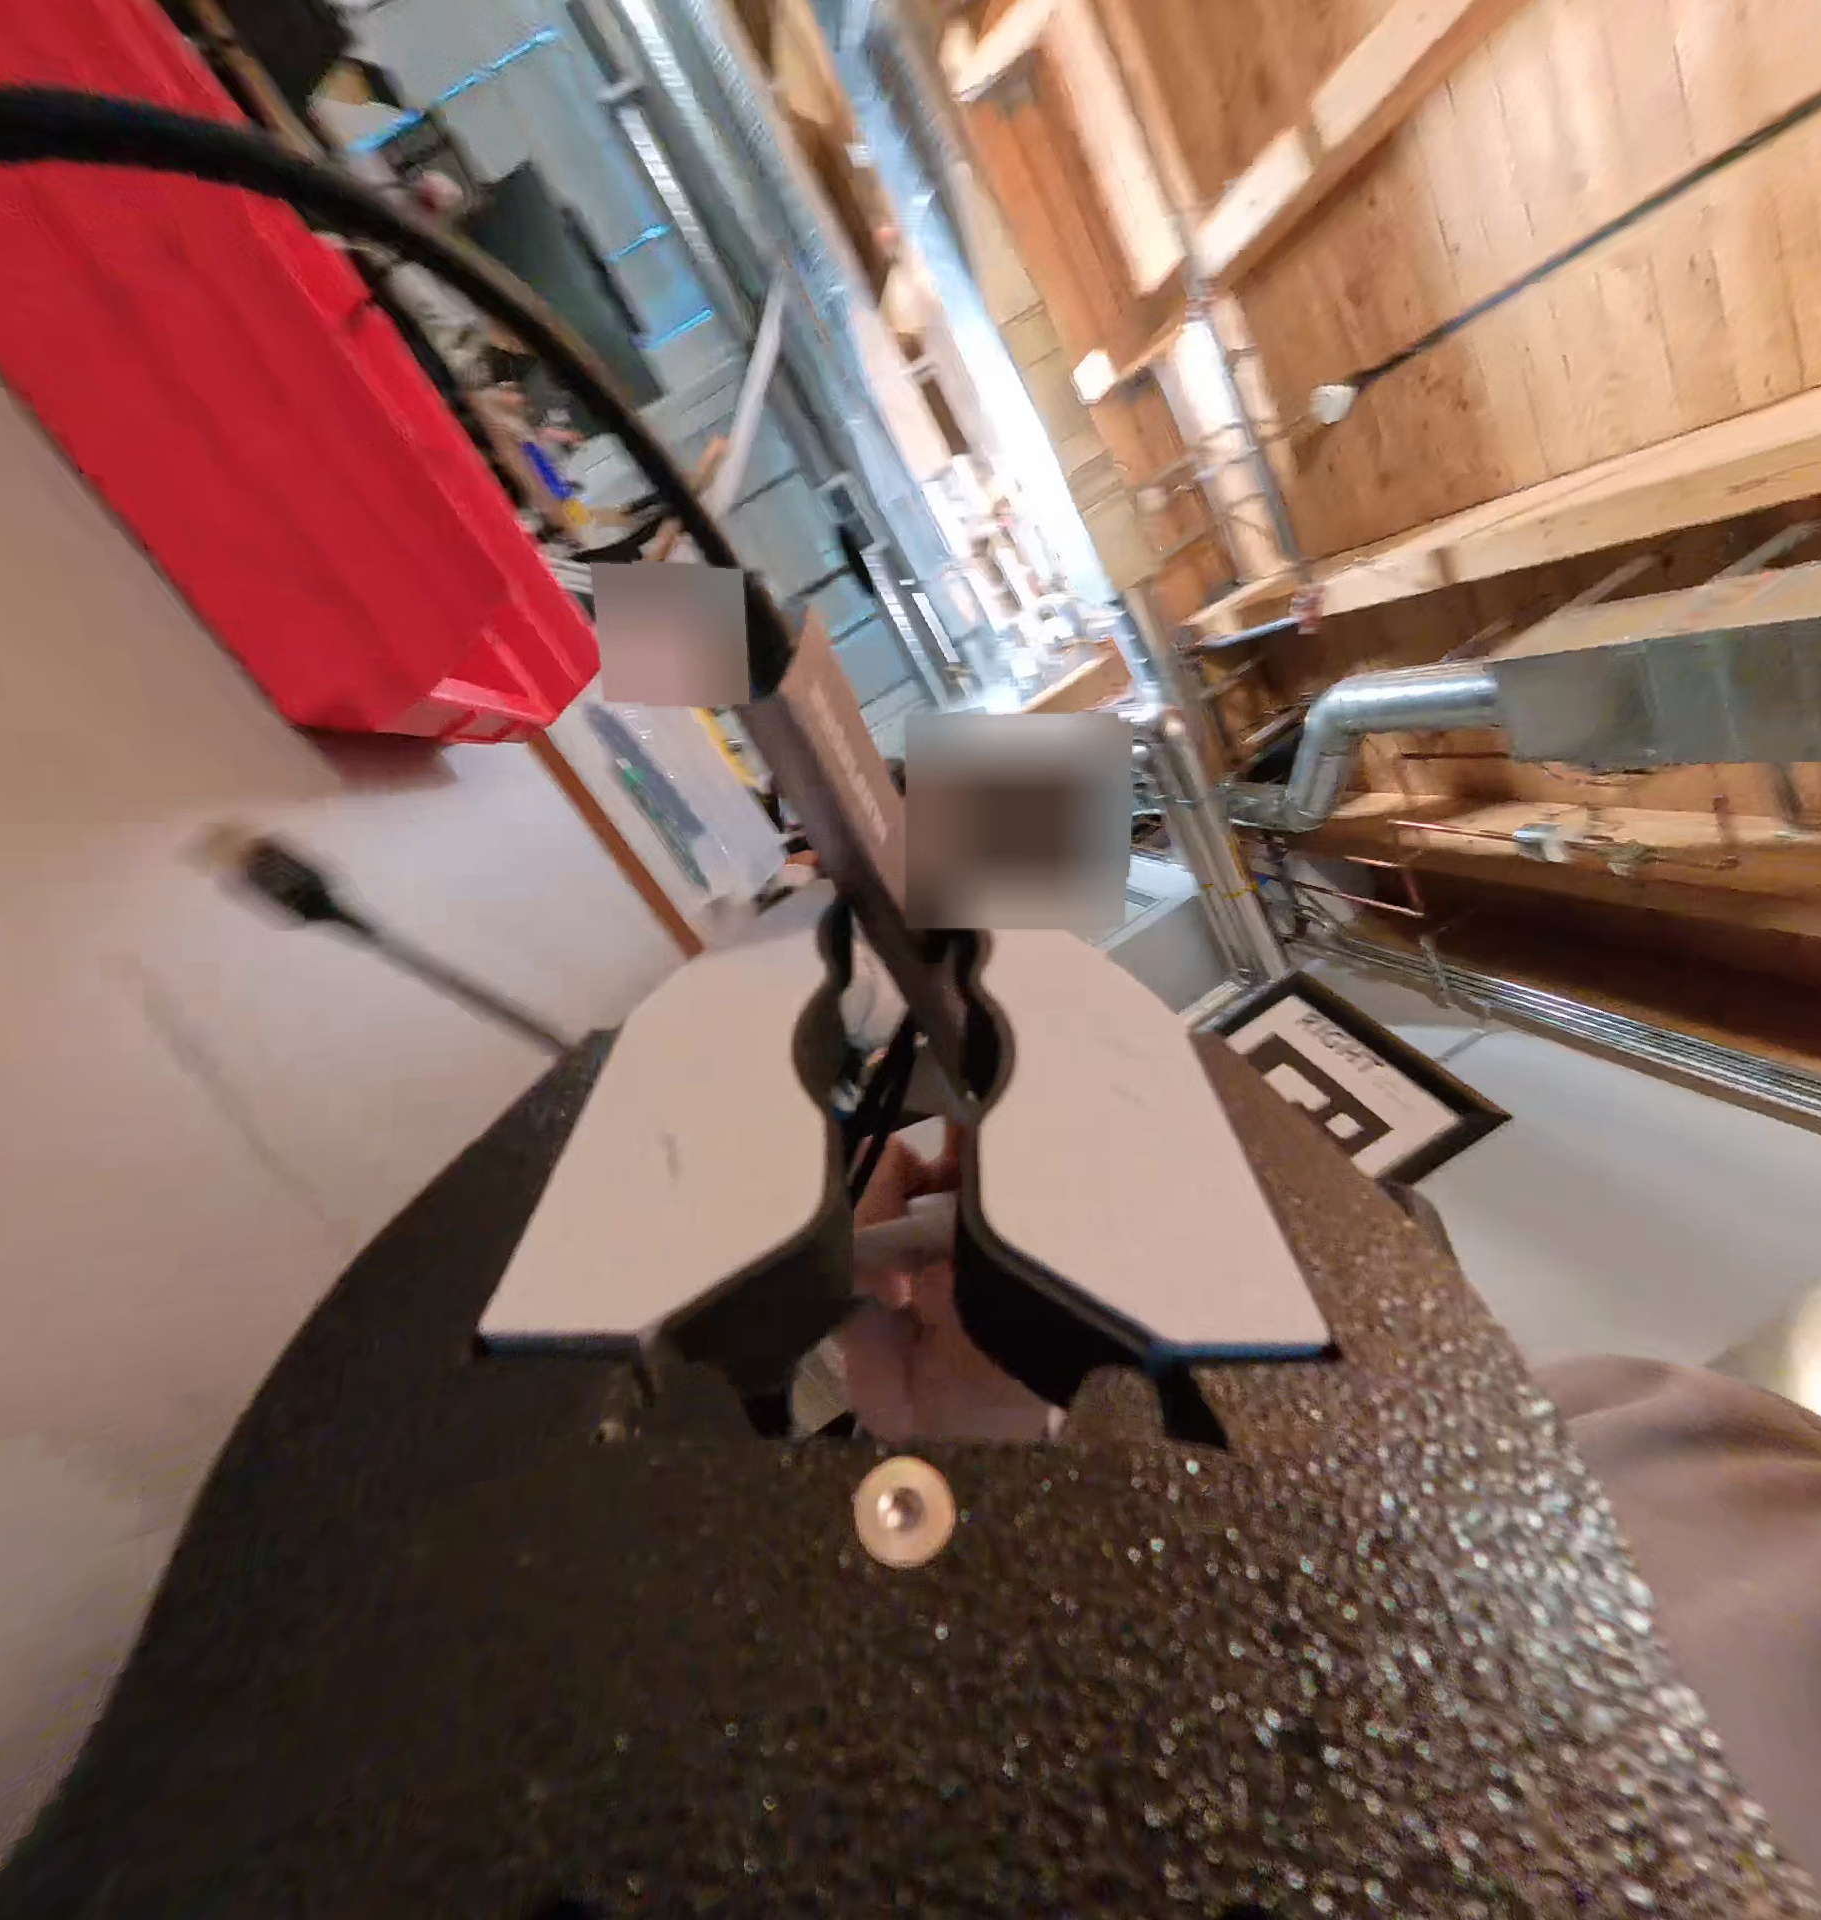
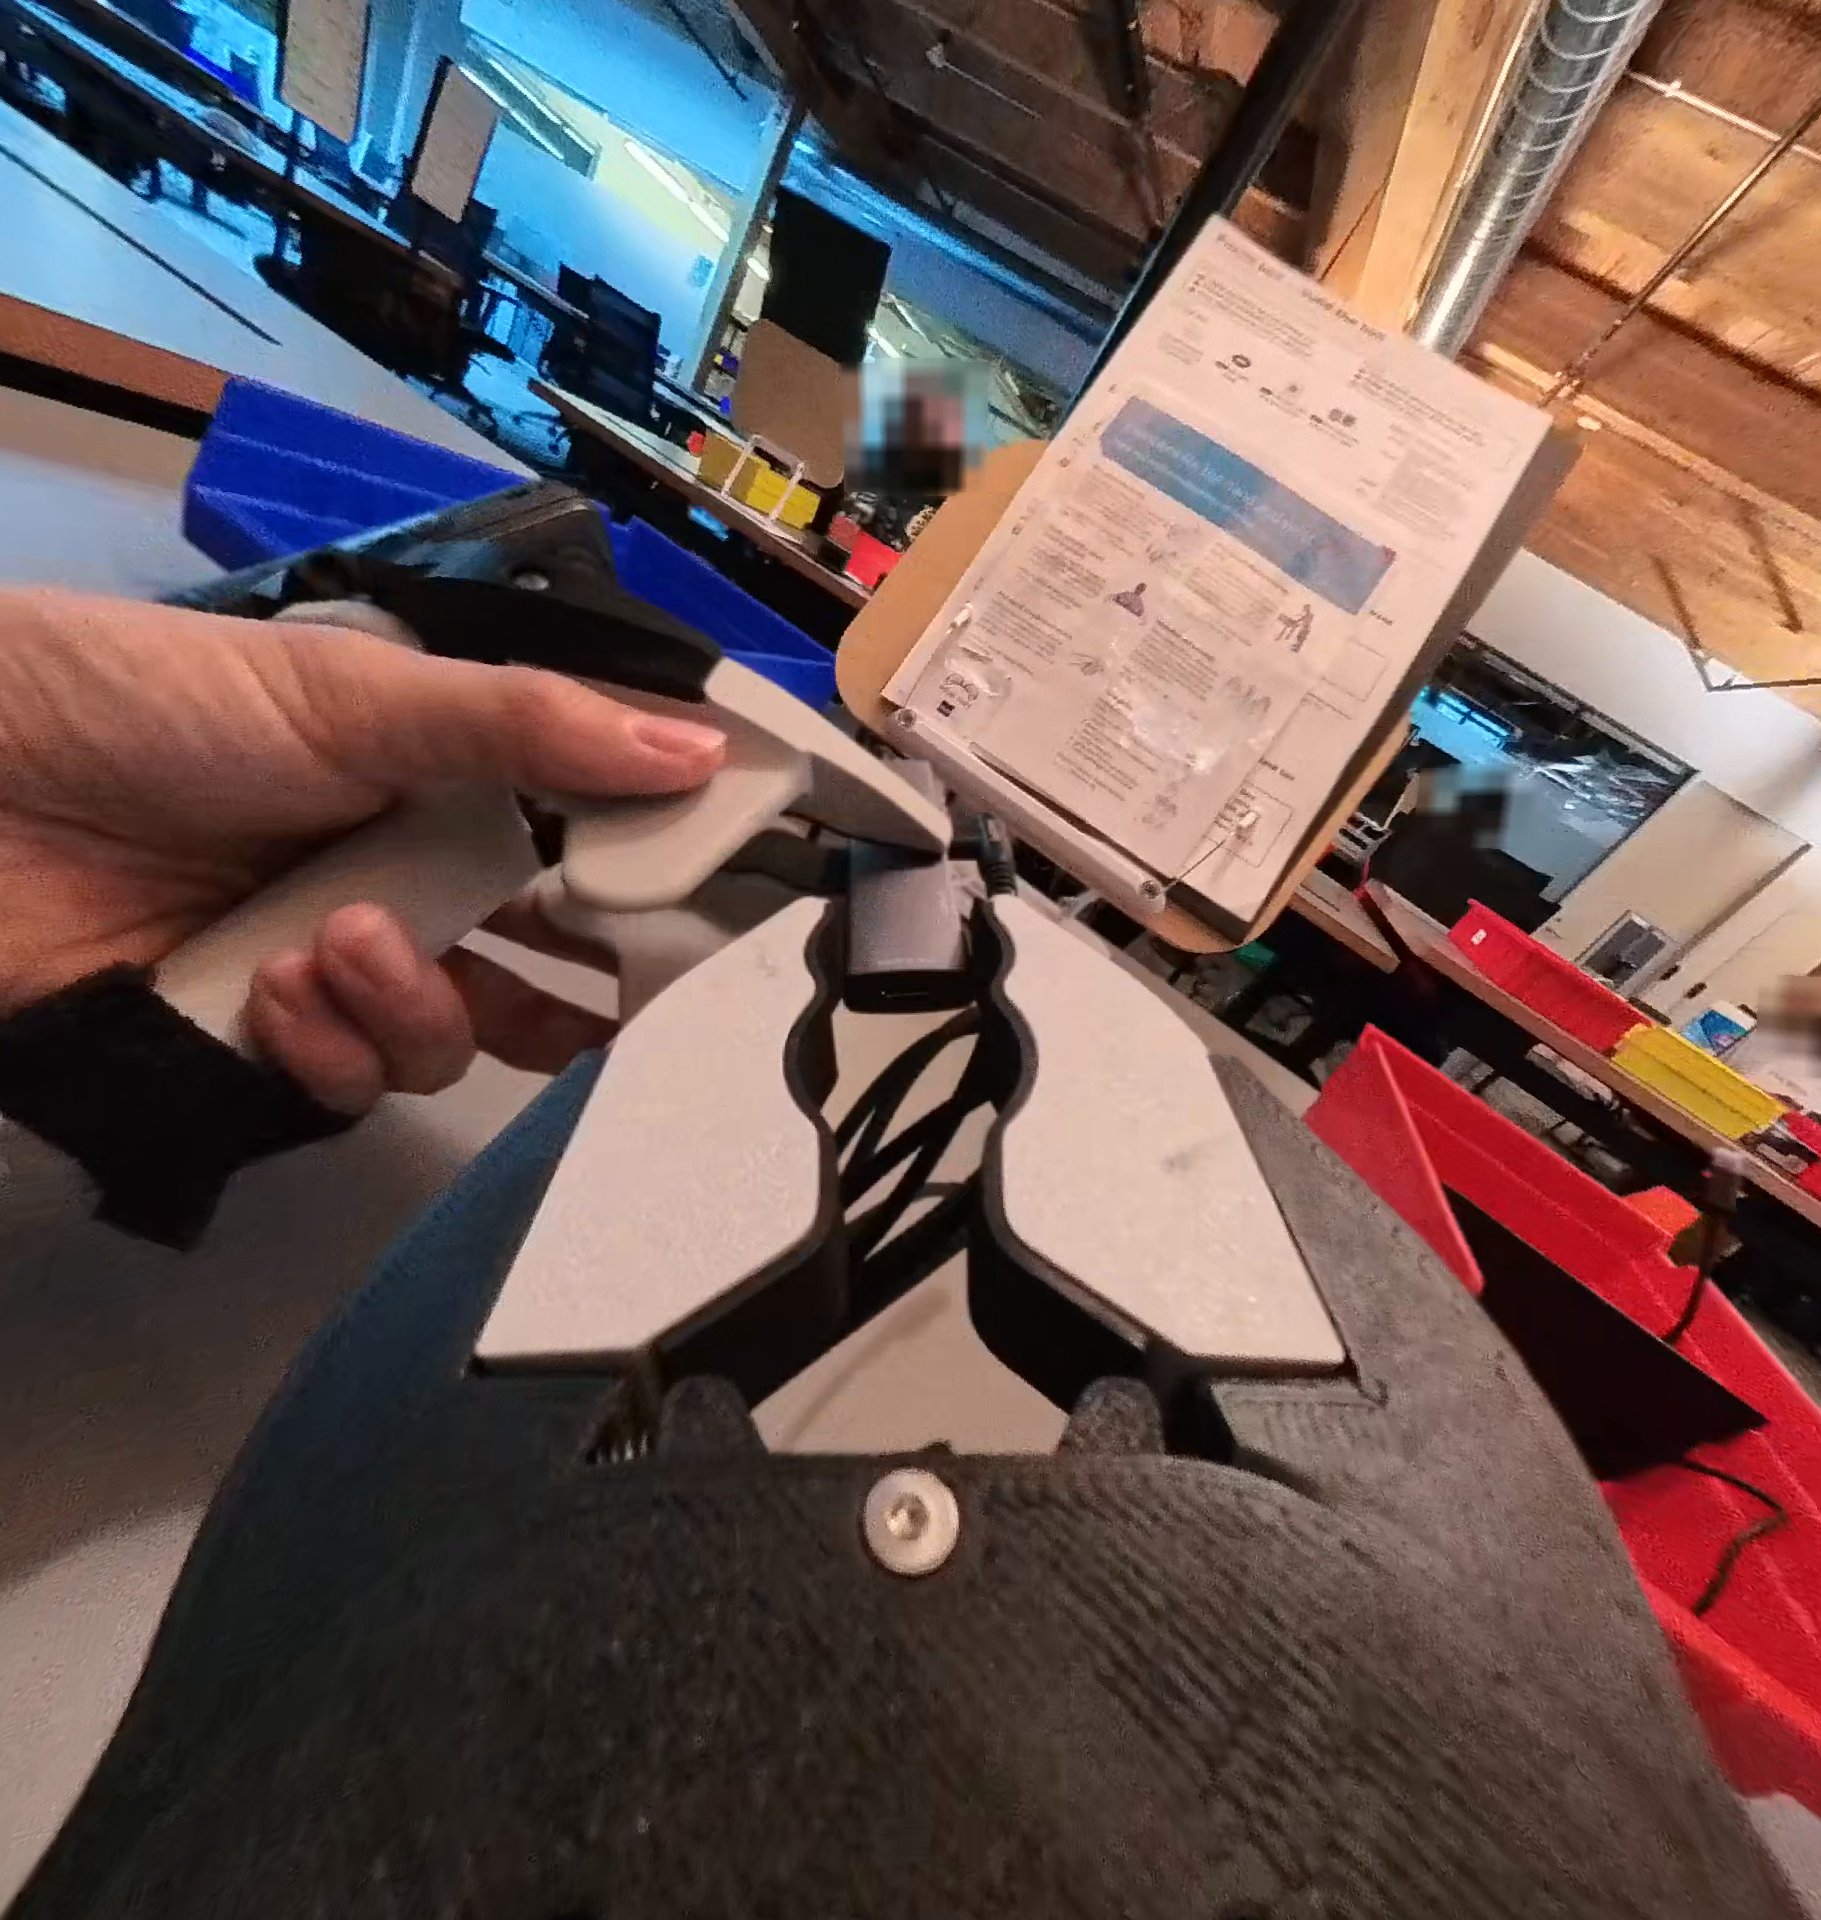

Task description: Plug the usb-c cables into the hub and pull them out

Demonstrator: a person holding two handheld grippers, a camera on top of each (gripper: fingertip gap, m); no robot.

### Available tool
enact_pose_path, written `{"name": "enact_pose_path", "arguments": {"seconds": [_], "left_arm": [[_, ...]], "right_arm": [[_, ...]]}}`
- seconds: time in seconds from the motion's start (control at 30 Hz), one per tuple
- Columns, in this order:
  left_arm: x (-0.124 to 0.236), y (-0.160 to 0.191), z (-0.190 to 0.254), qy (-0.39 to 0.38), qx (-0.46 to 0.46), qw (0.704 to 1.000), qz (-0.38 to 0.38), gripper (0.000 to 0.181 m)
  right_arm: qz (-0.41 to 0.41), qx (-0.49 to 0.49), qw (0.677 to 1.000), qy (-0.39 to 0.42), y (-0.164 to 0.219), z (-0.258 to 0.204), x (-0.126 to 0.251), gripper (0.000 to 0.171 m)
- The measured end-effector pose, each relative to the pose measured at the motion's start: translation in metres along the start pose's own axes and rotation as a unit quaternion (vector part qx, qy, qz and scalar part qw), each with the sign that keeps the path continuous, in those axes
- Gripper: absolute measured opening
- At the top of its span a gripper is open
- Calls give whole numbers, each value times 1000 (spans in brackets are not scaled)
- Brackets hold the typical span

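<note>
Workshop background with wooden beams and metal ducting is filling both views, all tilted. Taking the hub (image 2: 901, 940) as the landmark: in the right wrist view a hand (image 2: 262, 821) is coming in from its left, holding the left gripper (image 2: 937, 831), whose grey fingers are reaching the hub's far end. Can't tell there if they're pinching anything. The right gripper (image 2: 906, 966) is clamping its fingers on the grey hub, black cables (image 2: 901, 1122) hanging just under it. A red bin (image 2: 1571, 1299) is sitting off to the hub's right. In the left wrist view the left gripper (image 1: 906, 961) is squeezing a thin dark slab (image 1: 844, 790), probably that hub edge-on, and a loose plug (image 1: 282, 878) is lying on the table (image 1: 106, 1039).
</note>
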State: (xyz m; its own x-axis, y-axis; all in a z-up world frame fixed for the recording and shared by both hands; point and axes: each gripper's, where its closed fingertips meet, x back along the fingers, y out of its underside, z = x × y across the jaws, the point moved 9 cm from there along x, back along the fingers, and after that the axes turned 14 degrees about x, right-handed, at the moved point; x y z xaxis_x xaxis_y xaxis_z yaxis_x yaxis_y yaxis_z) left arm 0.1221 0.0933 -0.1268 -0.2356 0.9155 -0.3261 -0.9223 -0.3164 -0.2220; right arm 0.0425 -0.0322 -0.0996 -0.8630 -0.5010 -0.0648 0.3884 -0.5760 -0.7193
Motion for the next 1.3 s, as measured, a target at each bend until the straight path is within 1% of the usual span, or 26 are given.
{"name": "enact_pose_path", "arguments": {"seconds": [0.1, 0.17, 0.2, 0.23, 0.27, 0.3, 0.33, 0.37, 0.43, 0.47, 0.5, 0.53, 0.6, 0.63, 0.7, 0.77, 0.8, 0.83, 0.87, 0.9, 0.93, 0.97, 1.0, 1.1, 1.17, 1.3], "left_arm": [[2, 0, -1, 27, 0, 1000, -13, 9], [6, -3, -1, 16, -22, 999, -34, 8], [7, -4, 0, -7, -38, 998, -49, 8], [9, -4, 2, -30, -66, 995, -74, 8], [10, -4, 4, -49, -96, 989, -104, 8], [10, -2, 8, -66, -123, 981, -138, 8], [9, 1, 12, -83, -147, 971, -172, 8], [8, 5, 15, -95, -168, 960, -202, 8], [3, 13, 20, -102, -194, 943, -251, 8], [1, 17, 21, -99, -201, 936, -271, 8], [-1, 21, 21, -97, -205, 930, -289, 8], [-3, 25, 21, -97, -210, 924, -303, 9], [-4, 29, 19, -112, -226, 913, -321, 8], [-4, 29, 18, -123, -239, 908, -321, 8], [-3, 23, 17, -145, -284, 904, -283, 8], [-3, 14, 19, -168, -346, 901, -202, 14], [-4, 11, 21, -176, -382, 893, -158, 15], [-3, 11, 24, -176, -427, 879, -120, 16], [-3, 12, 26, -176, -479, 855, -89, 18], [-2, 13, 27, -181, -532, 825, -66, 19], [-1, 15, 26, -187, -576, 794, -53, 22], [-1, 17, 25, -191, -607, 770, -47, 29], [-1, 18, 23, -192, -623, 757, -44, 34], [-1, 21, 19, -173, -642, 746, -25, 36], [0, 22, 16, -166, -646, 745, -3, 36], [0, 24, 15, -154, -653, 742, 13, 35]], "right_arm": [[-14, 11, 1000, -14, 3, -4, 0, 23], [-19, 20, 997, -74, 6, -1, 0, 24], [-10, 3, 995, -100, 3, 8, 2, 24], [-2, -36, 994, -107, 0, 22, 4, 30], [12, -79, 990, -113, -2, 39, 6, 33], [26, -120, 982, -141, -4, 54, 7, 33], [31, -157, 968, -193, -4, 65, 3, 37], [29, -193, 946, -259, -2, 71, -2, 43], [9, -255, 885, -389, 2, 71, -16, 51], [-2, -272, 867, -416, 6, 69, -25, 51], [-15, -280, 861, -424, 9, 66, -33, 53], [-16, -281, 853, -439, 10, 62, -38, 47], [6, -278, 826, -489, 8, 51, -41, 15], [6, -278, 823, -496, 7, 48, -42, 13], [-1, -294, 829, -476, 9, 49, -47, 11], [8, -352, 844, -405, 17, 61, -53, 10], [12, -402, 839, -367, 22, 67, -56, 10], [24, -460, 823, -331, 28, 73, -57, 9], [44, -520, 801, -294, 35, 78, -57, 9], [61, -571, 773, -270, 41, 81, -56, 9], [72, -614, 746, -247, 47, 82, -54, 9], [83, -652, 720, -222, 54, 82, -52, 9], [96, -686, 691, -205, 60, 81, -51, 9], [127, -770, 602, -169, 77, 75, -47, 9], [139, -800, 559, -169, 83, 69, -47, 9], [137, -815, 535, -175, 82, 55, -45, 9]]}}
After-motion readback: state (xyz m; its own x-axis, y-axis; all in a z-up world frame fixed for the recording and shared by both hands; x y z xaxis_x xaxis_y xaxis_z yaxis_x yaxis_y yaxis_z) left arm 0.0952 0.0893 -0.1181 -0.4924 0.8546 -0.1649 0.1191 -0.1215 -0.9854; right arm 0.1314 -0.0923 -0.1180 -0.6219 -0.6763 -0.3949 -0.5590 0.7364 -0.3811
